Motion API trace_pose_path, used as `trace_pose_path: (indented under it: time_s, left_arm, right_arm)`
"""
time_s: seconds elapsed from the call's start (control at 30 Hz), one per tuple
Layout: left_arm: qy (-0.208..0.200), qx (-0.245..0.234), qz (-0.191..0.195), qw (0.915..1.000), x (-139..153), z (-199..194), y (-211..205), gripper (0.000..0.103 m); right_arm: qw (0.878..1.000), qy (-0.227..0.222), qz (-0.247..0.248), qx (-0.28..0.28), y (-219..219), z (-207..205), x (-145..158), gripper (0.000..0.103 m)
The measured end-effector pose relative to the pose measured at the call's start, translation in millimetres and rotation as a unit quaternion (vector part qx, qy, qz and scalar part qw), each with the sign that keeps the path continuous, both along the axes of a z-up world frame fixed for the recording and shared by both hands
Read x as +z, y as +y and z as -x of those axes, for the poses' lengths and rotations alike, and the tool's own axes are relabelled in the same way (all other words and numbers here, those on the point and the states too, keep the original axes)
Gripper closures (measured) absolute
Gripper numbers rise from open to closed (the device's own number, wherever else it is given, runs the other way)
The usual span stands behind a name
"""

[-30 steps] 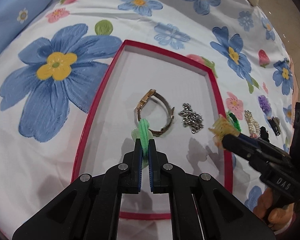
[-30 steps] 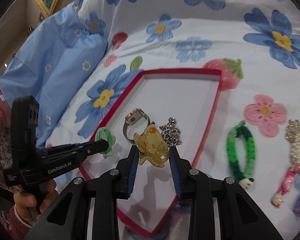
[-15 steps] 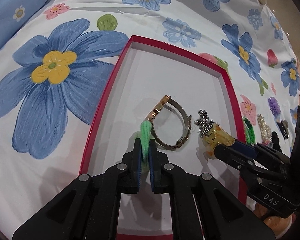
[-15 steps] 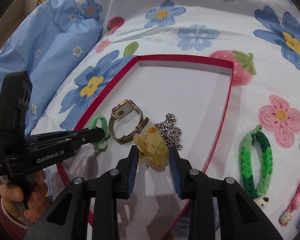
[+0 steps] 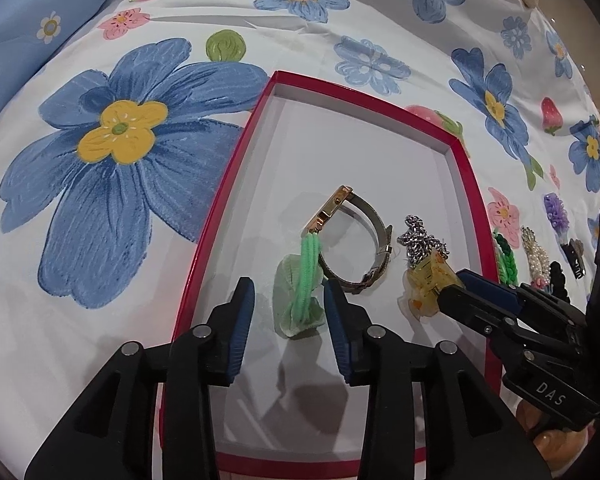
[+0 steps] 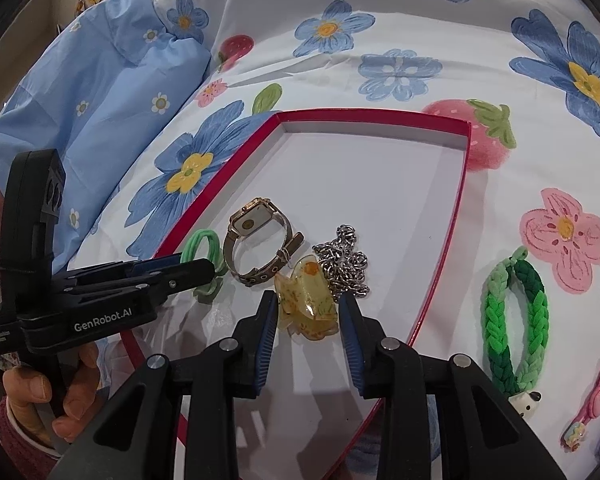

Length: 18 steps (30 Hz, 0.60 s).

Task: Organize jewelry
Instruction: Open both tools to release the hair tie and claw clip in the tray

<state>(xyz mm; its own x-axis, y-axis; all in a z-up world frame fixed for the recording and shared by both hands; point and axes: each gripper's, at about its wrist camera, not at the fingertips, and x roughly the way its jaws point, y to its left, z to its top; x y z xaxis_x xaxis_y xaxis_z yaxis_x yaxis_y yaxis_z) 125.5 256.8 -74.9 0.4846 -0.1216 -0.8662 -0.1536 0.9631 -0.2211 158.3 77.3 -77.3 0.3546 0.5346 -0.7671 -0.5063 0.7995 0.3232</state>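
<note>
Grippers (image 5: 288, 312) (image 6: 308, 330) gape around hair tie (image 5: 302, 288) and clip (image 6: 306, 300) near tray's (image 5: 220, 200) left rim.

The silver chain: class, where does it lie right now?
In the right wrist view the silver chain lies inside the red-rimmed tray, right of the watch and just behind the yellow hair claw.

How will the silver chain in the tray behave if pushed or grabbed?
The silver chain lies in a loose heap of links, so it is probably floppy and would drape from one pinch point. Pushed, it would likely bunch up rather than slide whole. It touches the yellow clip, so it may drag it.
</note>
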Motion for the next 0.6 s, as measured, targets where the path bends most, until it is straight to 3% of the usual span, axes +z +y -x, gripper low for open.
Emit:
trace_pose_path:
  time_s: [0.37, 0.6]
  left_arm:
    - [-0.008, -0.001, -0.011, 0.9999, 13, 10, -5, 0.055]
    - [-0.015, -0.005, -0.010, 0.9998, 22, 17, -12, 0.055]
  right_arm:
    - [1.000, 0.008, -0.017, -0.004, -8, 4, 8, 0.068]
    - [1.000, 0.000, -0.030, -0.007, -19, 13, 22, 0.068]
